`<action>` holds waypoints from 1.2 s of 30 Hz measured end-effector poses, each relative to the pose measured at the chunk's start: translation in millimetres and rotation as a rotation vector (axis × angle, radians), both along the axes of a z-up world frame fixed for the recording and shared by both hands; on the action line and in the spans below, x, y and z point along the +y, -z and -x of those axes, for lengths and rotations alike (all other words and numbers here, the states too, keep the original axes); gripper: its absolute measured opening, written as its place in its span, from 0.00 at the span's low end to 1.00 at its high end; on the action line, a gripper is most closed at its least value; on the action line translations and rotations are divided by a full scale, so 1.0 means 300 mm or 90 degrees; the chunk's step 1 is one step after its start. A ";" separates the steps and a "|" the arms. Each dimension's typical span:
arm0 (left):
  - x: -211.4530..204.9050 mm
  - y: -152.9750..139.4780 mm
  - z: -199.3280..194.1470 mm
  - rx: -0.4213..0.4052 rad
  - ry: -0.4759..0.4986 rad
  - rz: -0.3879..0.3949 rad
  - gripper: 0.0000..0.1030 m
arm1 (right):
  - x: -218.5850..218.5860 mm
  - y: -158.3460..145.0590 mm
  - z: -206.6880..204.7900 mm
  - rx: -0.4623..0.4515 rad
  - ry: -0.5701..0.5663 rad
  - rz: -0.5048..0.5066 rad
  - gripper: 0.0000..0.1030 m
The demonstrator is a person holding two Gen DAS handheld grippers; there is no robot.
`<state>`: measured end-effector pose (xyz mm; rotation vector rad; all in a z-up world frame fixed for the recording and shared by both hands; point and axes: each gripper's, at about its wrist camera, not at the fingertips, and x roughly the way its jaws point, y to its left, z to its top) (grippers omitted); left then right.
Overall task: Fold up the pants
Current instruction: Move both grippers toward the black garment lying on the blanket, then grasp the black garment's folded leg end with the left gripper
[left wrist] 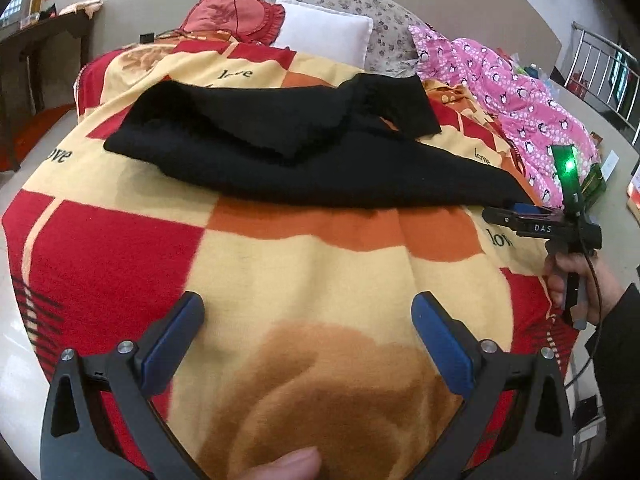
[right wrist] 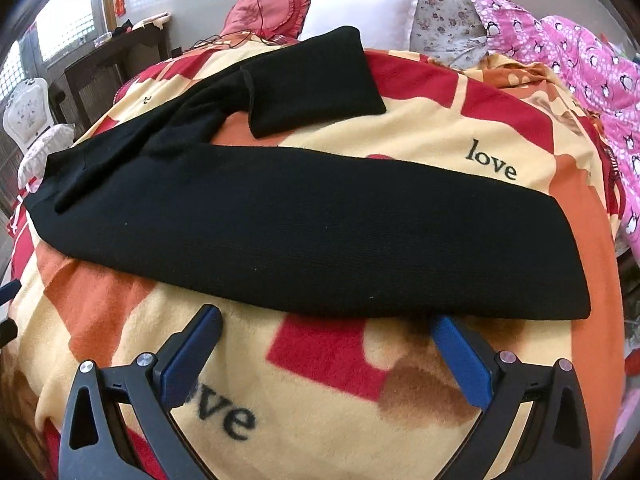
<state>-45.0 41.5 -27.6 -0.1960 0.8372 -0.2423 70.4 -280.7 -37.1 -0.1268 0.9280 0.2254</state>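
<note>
Just above the blanket (left wrist: pixel 280 264), the left claw (left wrist: pixel 308 316) hung with its blue pads spread wide and nothing between them, while the right claw (right wrist: pixel 328 328) stood equally wide apart, its tips right at the near edge of the black pants (right wrist: pixel 280 224). Those pants lay across the bed's red, orange and cream blanket, one leg stretched sideways and the other doubled back toward the white pillow (right wrist: pixel 360 8), with a pink penguin-print garment (right wrist: pixel 580 52) heaped to the right

Black knit pants (right wrist: pixel 280 220) lie flat across a red, orange and cream blanket (right wrist: pixel 400 360) on the bed, one leg stretched straight, the other bent away from it
</note>
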 end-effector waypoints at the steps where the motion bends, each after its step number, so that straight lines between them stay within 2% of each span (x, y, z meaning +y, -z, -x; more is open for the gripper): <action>1: 0.000 0.000 0.004 -0.002 0.003 0.002 1.00 | -0.006 0.001 -0.002 0.000 -0.002 0.000 0.99; 5: -0.014 -0.001 0.015 -0.001 0.001 -0.017 1.00 | -0.027 -0.008 -0.010 0.002 -0.005 -0.006 1.00; 8: -0.001 -0.008 0.023 0.009 -0.024 -0.027 1.00 | -0.019 -0.008 -0.010 0.001 -0.005 -0.003 1.00; 12: 0.037 -0.026 0.048 0.015 -0.050 0.022 1.00 | -0.015 -0.008 -0.010 0.001 -0.005 -0.003 1.00; 17: 0.038 -0.092 0.056 -0.014 -0.060 0.026 1.00 | -0.017 -0.007 -0.010 0.002 -0.006 -0.002 1.00; 19: 0.072 -0.148 0.044 -0.057 -0.076 0.021 1.00 | -0.014 -0.008 -0.006 0.002 -0.005 -0.004 1.00; 21: 0.105 -0.170 0.018 -0.076 -0.070 0.023 1.00 | -0.016 -0.009 -0.005 0.001 -0.005 -0.003 1.00; 23: 0.128 -0.153 -0.033 -0.030 -0.058 0.005 1.00 | -0.016 -0.010 -0.007 0.001 -0.004 -0.006 1.00; 25: 0.164 -0.118 -0.086 0.020 -0.060 0.025 1.00 | -0.013 -0.011 -0.006 0.001 -0.004 -0.006 1.00; 27: 0.190 -0.106 -0.112 0.024 -0.069 0.047 1.00 | -0.014 -0.010 -0.010 0.001 -0.005 -0.002 1.00; 33: 0.233 -0.090 -0.183 0.046 -0.136 0.036 1.00 | -0.012 -0.011 -0.010 0.001 -0.005 -0.002 1.00; 36: 0.249 -0.060 -0.224 0.064 -0.137 0.071 1.00 | -0.010 -0.011 -0.012 0.001 -0.005 -0.002 1.00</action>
